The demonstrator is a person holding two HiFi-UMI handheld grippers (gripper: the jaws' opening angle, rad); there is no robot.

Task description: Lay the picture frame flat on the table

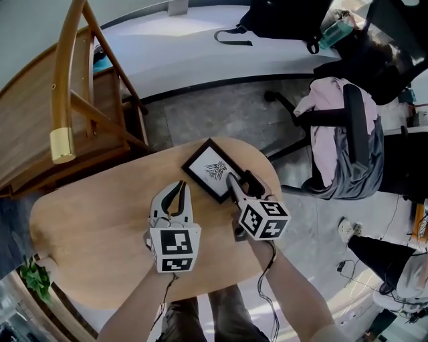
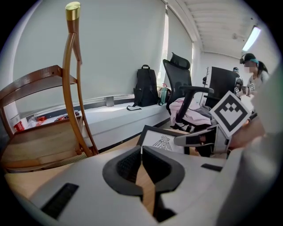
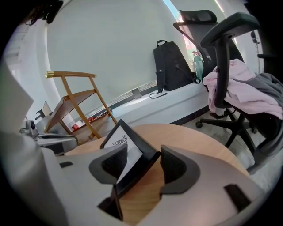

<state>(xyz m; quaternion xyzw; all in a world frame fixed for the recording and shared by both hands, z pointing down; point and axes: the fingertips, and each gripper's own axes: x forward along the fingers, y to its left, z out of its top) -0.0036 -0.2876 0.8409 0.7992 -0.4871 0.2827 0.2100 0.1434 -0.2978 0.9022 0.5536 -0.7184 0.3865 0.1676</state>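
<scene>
A black picture frame (image 1: pixel 212 168) with a white print lies on the round wooden table (image 1: pixel 93 234), flat or close to flat, toward the far side. My right gripper (image 1: pixel 241 180) sits at the frame's near right edge. In the right gripper view that edge of the frame (image 3: pixel 126 145) runs between the jaws of my right gripper (image 3: pixel 143 153), which stand open; the right pad is clear of it. My left gripper (image 1: pixel 177 192) hovers over bare table just left of the frame, empty. In the left gripper view the left gripper (image 2: pixel 142 152) is shut, with the frame (image 2: pixel 161 140) beyond it.
A wooden chair-like rack (image 1: pixel 67 100) stands at the table's far left. An office chair draped with pink and grey clothes (image 1: pixel 341 133) is on the right. A white ledge (image 1: pixel 200 47) with a black backpack (image 1: pixel 281 17) runs behind. A small plant (image 1: pixel 37 280) sits near left.
</scene>
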